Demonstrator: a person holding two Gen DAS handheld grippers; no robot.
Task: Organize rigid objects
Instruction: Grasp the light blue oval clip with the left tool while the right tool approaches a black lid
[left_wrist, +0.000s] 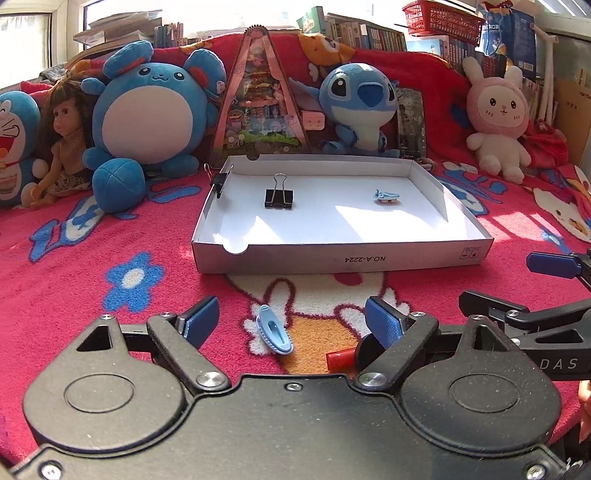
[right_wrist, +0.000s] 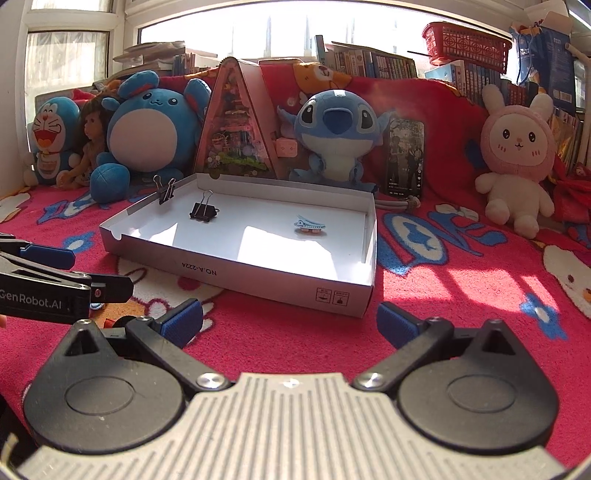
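Observation:
A shallow white cardboard box (left_wrist: 343, 258) (right_wrist: 236, 271) lies on the red blanket. Inside it are a black binder clip (left_wrist: 279, 198) (right_wrist: 202, 211) and a small blue shark-shaped clip (left_wrist: 386, 195) (right_wrist: 309, 224). Another black binder clip (left_wrist: 220, 181) (right_wrist: 165, 191) is clamped on the box's left wall. My left gripper (left_wrist: 291, 325) is open low over the blanket, with a light blue hair clip (left_wrist: 274, 330) lying between its fingers and a red and black object (left_wrist: 345, 357) by its right finger. My right gripper (right_wrist: 290, 325) is open and empty in front of the box.
Plush toys line the back: a round blue one (left_wrist: 147, 110), Stitch (left_wrist: 360, 107), a pink rabbit (left_wrist: 498, 118), Doraemon (left_wrist: 14, 147), and a doll (left_wrist: 66, 140). A triangular pink display (left_wrist: 260, 99) and a phone (left_wrist: 410, 125) stand behind the box. Books and a red basket (left_wrist: 441, 18) are on the shelf.

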